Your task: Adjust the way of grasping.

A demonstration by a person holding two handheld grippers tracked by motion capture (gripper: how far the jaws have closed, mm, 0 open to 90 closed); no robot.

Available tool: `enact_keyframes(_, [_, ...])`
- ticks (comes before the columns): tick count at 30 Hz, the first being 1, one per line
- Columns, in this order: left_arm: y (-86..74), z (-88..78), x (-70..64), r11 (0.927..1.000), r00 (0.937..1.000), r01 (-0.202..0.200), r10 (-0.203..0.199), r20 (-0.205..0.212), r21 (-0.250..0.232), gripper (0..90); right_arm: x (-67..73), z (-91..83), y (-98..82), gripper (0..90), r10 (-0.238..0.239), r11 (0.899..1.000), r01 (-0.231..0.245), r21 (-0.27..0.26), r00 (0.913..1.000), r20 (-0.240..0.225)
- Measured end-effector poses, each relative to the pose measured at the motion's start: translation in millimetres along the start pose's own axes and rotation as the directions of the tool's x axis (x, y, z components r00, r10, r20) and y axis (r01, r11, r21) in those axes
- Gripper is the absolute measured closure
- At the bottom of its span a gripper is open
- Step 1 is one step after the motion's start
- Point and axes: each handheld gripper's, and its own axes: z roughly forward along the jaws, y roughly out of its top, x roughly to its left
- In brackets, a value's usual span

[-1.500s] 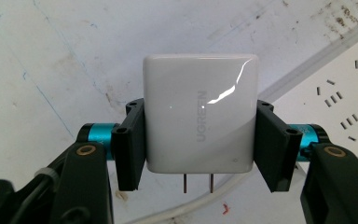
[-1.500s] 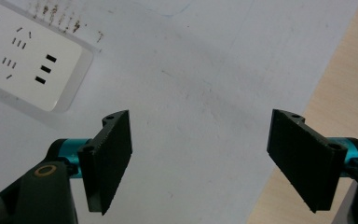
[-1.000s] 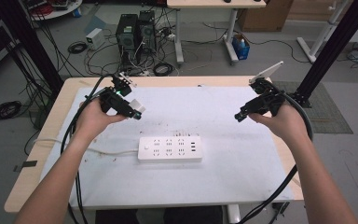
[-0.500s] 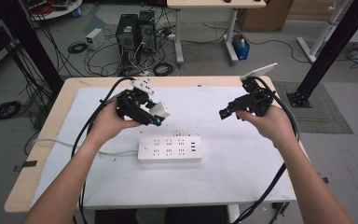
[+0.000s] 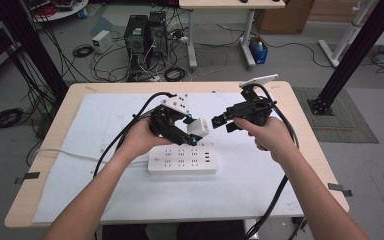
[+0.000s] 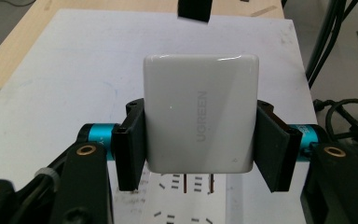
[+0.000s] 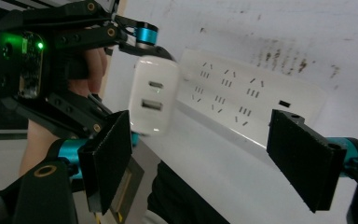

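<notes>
Over the last second both hands draw in toward the middle of the counter [image 5: 105,195]. The left claw [image 5: 198,131], clamped on the white charger [image 5: 198,128], comes from the far left of the white mat to a spot just beyond the power strip [image 5: 182,159], the charger's prongs now above the strip's sockets in the left gripper view. The right claw [image 5: 222,123] moves leftward from the right side, its jaws wide apart, and now sits close to the charger, facing it.

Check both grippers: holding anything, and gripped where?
The left gripper clamps the white charger by its two opposite side faces, prongs pointing down toward the power strip. The right gripper is open and holds nothing.
</notes>
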Motion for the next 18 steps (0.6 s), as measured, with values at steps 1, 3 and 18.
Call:
enact_keyframes(1, [1.3, 1.8, -1.1, 1.0, 1.0, -0.005, 0.005, -0.005, 0.001, 42.6, 1.7, 3.1, 0.6, 21.9, -0.001, 1.0, 0.001, 0.005, 1.0, -0.005])
enact_keyframes(3, [3.3, 4.0, -2.3, 0.9999, 0.9998, -0.014, 0.015, -0.013, 0.008, 42.6, 4.2, 9.5, 1.6, 22.1, -0.001, 1.0, 0.001, 0.021, 0.9999, -0.016])
enact_keyframes(18, [9.6, 7.5, -13.5, 0.9951, 0.9903, -0.094, 0.097, -0.1, 0.031, 41.5, 5.6, 30.6, 5.0, 62.3, 0.004, 0.999, -0.002, 0.038, 0.9974, -0.072])
